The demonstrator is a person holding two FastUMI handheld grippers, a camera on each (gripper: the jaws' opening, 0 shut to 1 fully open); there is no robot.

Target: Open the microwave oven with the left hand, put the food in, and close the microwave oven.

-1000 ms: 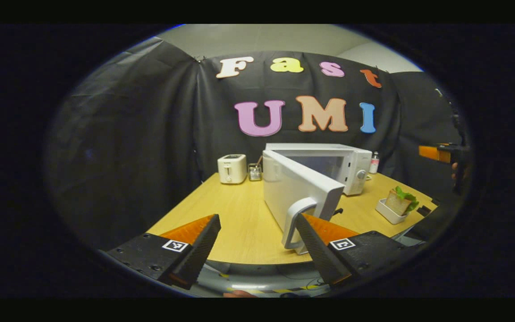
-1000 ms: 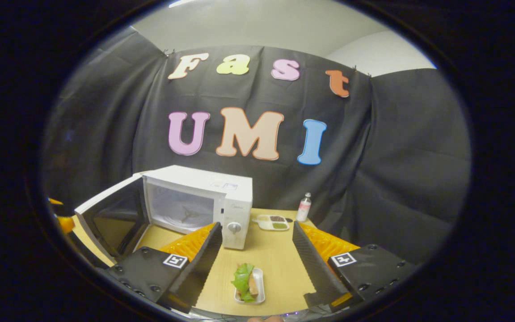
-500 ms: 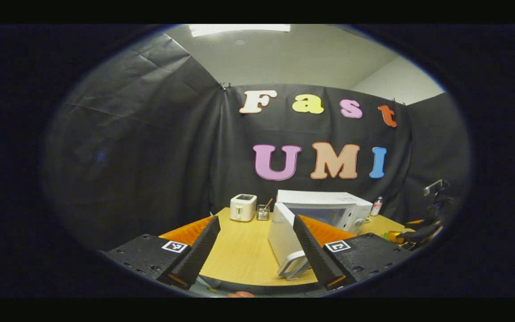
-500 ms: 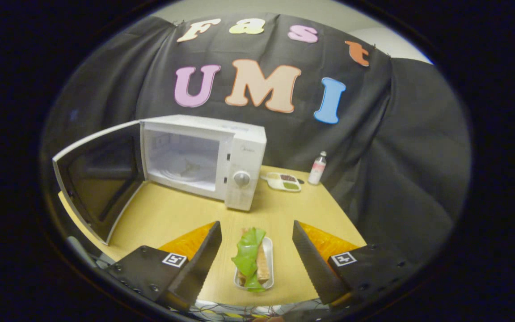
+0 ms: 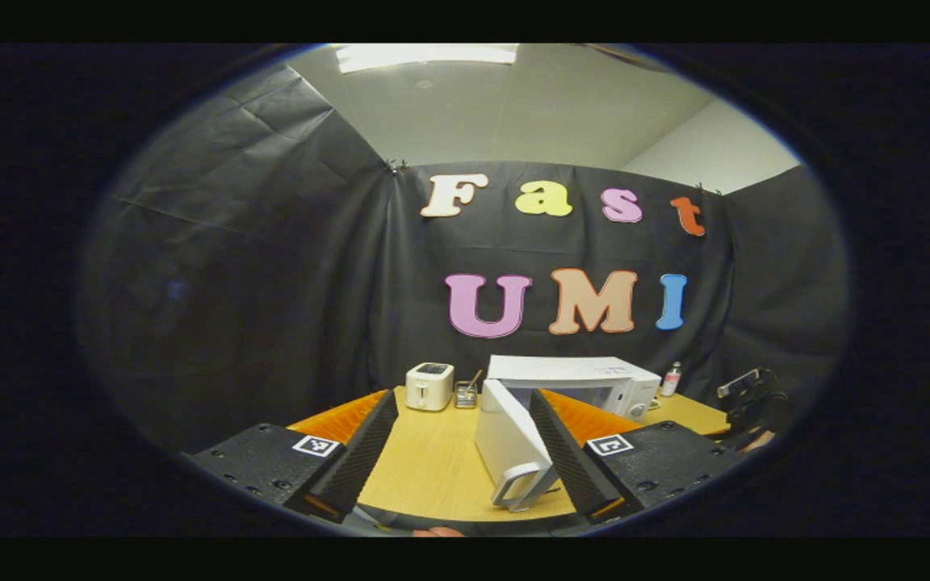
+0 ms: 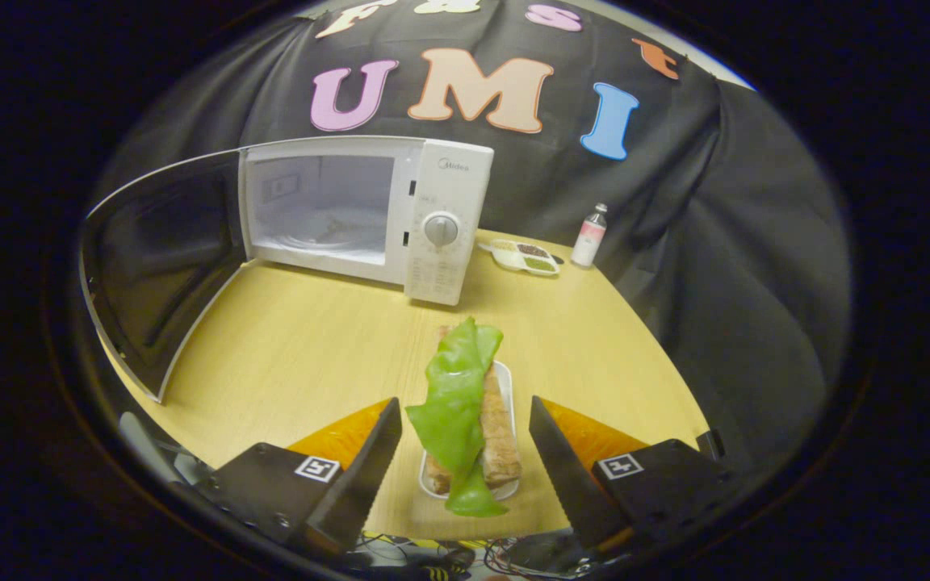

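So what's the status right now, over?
Both grippers open: left gripper clear of the door handle, right gripper straddling the sandwich tray. Microwave door open, cavity empty. Nothing in the way.

toaster, utensil cup, bottle, compartment dish

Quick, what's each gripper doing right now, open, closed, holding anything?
Left gripper: open, holding nothing, back from the microwave door.
Right gripper: open, straddling the sandwich tray, not gripping it.
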